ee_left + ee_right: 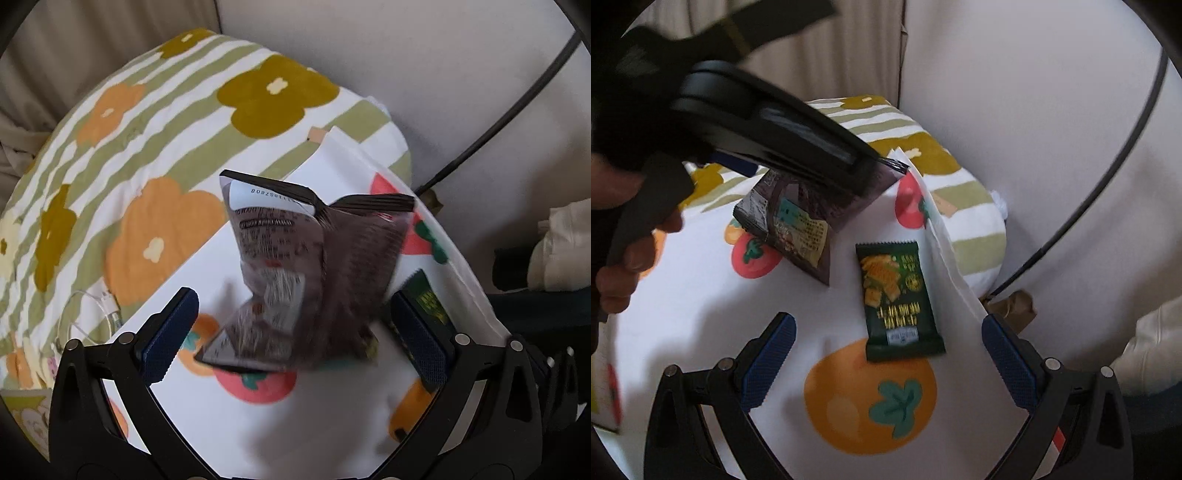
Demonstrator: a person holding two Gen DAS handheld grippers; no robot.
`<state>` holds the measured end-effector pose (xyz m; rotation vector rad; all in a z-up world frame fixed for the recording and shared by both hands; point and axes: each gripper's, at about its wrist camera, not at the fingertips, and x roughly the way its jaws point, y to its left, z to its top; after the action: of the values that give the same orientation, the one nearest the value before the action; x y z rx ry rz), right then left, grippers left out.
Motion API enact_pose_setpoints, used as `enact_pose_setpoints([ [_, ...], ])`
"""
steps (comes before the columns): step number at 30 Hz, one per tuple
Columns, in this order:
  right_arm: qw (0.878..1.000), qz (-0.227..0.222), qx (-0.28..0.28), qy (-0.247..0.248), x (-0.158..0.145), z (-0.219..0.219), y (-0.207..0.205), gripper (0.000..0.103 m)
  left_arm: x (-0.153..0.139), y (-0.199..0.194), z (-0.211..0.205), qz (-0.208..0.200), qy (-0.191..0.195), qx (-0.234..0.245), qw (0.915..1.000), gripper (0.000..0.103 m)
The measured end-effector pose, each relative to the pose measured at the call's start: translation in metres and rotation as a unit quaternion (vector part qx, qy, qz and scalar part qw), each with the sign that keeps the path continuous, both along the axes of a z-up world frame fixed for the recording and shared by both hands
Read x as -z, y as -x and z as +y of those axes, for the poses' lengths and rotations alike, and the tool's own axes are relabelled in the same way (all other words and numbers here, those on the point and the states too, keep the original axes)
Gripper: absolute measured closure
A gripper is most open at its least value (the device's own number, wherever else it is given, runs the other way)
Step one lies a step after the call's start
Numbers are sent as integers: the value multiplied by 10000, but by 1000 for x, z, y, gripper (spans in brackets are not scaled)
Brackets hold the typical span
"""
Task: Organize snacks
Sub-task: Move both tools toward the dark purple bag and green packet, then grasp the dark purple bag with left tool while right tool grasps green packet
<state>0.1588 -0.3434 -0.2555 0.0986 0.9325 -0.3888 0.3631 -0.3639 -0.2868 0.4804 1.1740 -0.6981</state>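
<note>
Brown snack bag (295, 273) beside green packet (899, 299); flowered cushion (147, 155) behind.

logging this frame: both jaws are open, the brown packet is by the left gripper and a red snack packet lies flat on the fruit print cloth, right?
Only the colour is wrong: the flat snack packet is dark green, as the right wrist view shows. The rest stands: brown packet, left gripper, cloth.
</note>
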Motion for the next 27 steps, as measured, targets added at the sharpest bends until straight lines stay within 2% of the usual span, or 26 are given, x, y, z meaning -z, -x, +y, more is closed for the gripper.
enact_pose_setpoints([
  [6,9991,18,-307,294,0,13,-5,3,14,-12,-5,121,-94,9,9999,1],
  [9,9988,233,-425,33,9,12,-11,3,24,-16,-5,253,-146,51,9996,15],
  [10,9987,271,-434,-40,12,10,-13,3,27,-17,-5,323,-171,63,9993,24],
  [14,9976,410,-516,-191,17,7,-20,3,31,-21,0,475,-89,82,9988,26],
  [17,9969,491,-569,-212,19,5,-28,3,29,-25,9,430,-173,24,9989,27],
  [22,9951,651,-598,-450,24,0,-44,3,28,-37,45,506,-259,-453,9974,27],
  [27,9923,572,-818,-729,19,2,-44,3,28,-42,80,662,-264,-877,9936,27],
])
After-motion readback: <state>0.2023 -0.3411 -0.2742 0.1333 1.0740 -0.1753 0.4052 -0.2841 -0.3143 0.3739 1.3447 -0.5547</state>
